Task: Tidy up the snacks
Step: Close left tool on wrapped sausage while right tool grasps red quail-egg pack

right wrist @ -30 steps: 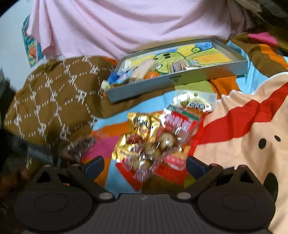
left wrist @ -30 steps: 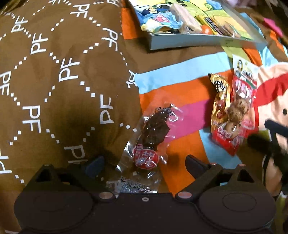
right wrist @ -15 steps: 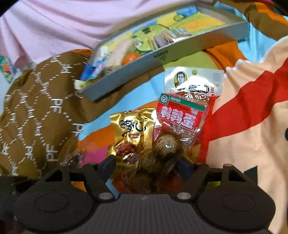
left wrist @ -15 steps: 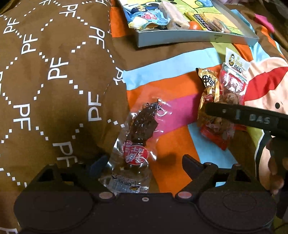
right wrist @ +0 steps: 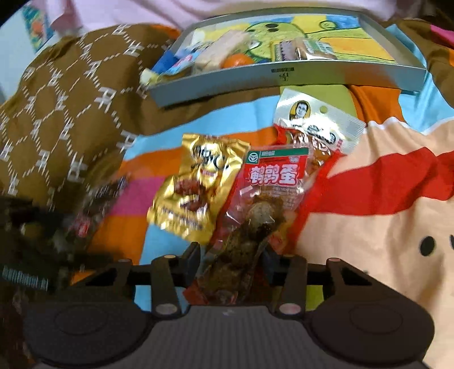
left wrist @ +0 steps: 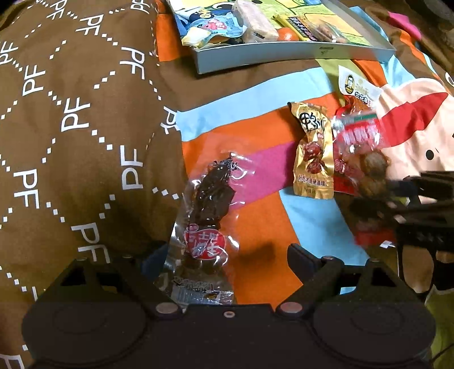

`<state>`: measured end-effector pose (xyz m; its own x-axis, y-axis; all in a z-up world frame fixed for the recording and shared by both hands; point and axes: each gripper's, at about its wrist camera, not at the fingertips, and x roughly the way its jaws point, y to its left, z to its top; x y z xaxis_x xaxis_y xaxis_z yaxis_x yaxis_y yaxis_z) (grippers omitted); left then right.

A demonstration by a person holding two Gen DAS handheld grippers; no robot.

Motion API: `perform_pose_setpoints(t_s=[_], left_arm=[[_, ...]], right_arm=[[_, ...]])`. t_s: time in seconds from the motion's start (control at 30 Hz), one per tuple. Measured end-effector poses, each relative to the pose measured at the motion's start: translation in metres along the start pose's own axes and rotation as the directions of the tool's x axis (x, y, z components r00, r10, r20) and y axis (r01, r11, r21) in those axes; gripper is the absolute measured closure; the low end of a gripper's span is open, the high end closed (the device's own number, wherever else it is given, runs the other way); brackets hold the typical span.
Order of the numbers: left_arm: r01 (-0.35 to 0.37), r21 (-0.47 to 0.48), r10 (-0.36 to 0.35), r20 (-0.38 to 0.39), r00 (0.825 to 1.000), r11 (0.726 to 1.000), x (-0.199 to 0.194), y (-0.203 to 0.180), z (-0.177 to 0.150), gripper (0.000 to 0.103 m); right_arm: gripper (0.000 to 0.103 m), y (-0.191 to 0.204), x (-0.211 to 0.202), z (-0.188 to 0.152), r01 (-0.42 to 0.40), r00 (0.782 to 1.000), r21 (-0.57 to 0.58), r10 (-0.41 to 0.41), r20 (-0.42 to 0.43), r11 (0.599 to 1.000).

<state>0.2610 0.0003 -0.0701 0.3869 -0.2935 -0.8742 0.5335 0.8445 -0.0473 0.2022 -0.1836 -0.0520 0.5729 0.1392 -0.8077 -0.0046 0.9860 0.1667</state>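
My right gripper [right wrist: 231, 255] is shut on the lower end of a red quail-egg pack [right wrist: 266, 195] and lifts it off the blanket. A gold snack pack [right wrist: 198, 187] lies just left of it, and a red-and-white pack [right wrist: 317, 127] lies behind. In the left wrist view my left gripper [left wrist: 221, 255] is open around a clear pack of dark dried snack [left wrist: 210, 204], which lies on the blanket between the fingers. The grey tray [left wrist: 283, 54] with several snacks stands at the far side; it also shows in the right wrist view [right wrist: 283, 73].
A brown patterned cushion [left wrist: 71, 127] rises at the left. The striped blanket [left wrist: 255, 136] covers the surface. The right gripper [left wrist: 420, 198] shows at the right edge of the left wrist view. Pink cloth [right wrist: 142, 11] lies behind the tray.
My right gripper has closed on the red quail-egg pack and raised it. My left gripper stays open around the dark snack pack, shifted only slightly.
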Motion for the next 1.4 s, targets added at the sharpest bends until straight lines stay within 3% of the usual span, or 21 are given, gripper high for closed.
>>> perform_pose_setpoints(t_s=[0.2, 0.33, 0.43, 0.57, 0.67, 0.77, 0.9, 1.03, 1.23, 1.4], left_arm=[[0.028, 0.017, -0.028, 0.003, 1.0, 0.999, -0.002, -0.008, 0.003, 0.012], [0.077, 0.033, -0.077, -0.004, 0.997, 0.996, 0.0, -0.012, 0.006, 0.015], [0.031, 0.022, -0.031, 0.0, 1.0, 0.999, 0.002, -0.008, 0.007, 0.015], [0.033, -0.02, -0.032, 0.018, 0.999, 0.999, 0.005, -0.001, 0.009, 0.015], [0.005, -0.001, -0.005, 0.027, 1.0, 1.0, 0.009, -0.007, 0.01, 0.016], [-0.03, 0.027, 0.029, 0.038, 0.999, 0.999, 0.012, -0.017, 0.01, 0.027], [0.044, 0.054, -0.046, 0.04, 0.998, 0.998, 0.01, -0.032, 0.008, 0.032], [0.053, 0.08, -0.056, 0.038, 0.998, 0.995, 0.009, -0.049, 0.006, 0.032], [-0.003, 0.084, -0.001, 0.04, 0.999, 0.996, 0.008, -0.053, 0.006, 0.031], [-0.062, 0.096, 0.058, 0.041, 0.997, 0.993, 0.015, -0.052, 0.006, 0.023]], right_arm=[[0.054, -0.015, -0.024, -0.015, -0.055, 0.996, -0.014, 0.054, -0.068, 0.998], [0.051, -0.019, -0.028, -0.027, -0.075, 0.996, -0.001, 0.075, -0.053, 0.997], [0.047, -0.02, -0.026, -0.032, -0.091, 0.995, 0.015, 0.091, -0.027, 0.996], [0.046, -0.022, -0.024, -0.029, -0.116, 0.993, 0.039, 0.116, -0.001, 0.992], [0.046, -0.024, -0.022, -0.026, -0.129, 0.992, 0.057, 0.128, 0.009, 0.99], [0.046, -0.026, -0.024, -0.024, -0.139, 0.99, 0.082, 0.138, 0.017, 0.987], [0.046, -0.028, -0.029, -0.025, -0.147, 0.989, 0.097, 0.146, 0.025, 0.984], [0.046, -0.029, -0.032, -0.029, -0.115, 0.993, 0.087, 0.114, 0.021, 0.99], [0.033, -0.024, -0.037, -0.037, -0.079, 0.997, 0.029, 0.079, 0.027, 0.996], [0.021, -0.008, -0.031, -0.042, -0.041, 0.998, -0.05, 0.044, 0.051, 0.998]])
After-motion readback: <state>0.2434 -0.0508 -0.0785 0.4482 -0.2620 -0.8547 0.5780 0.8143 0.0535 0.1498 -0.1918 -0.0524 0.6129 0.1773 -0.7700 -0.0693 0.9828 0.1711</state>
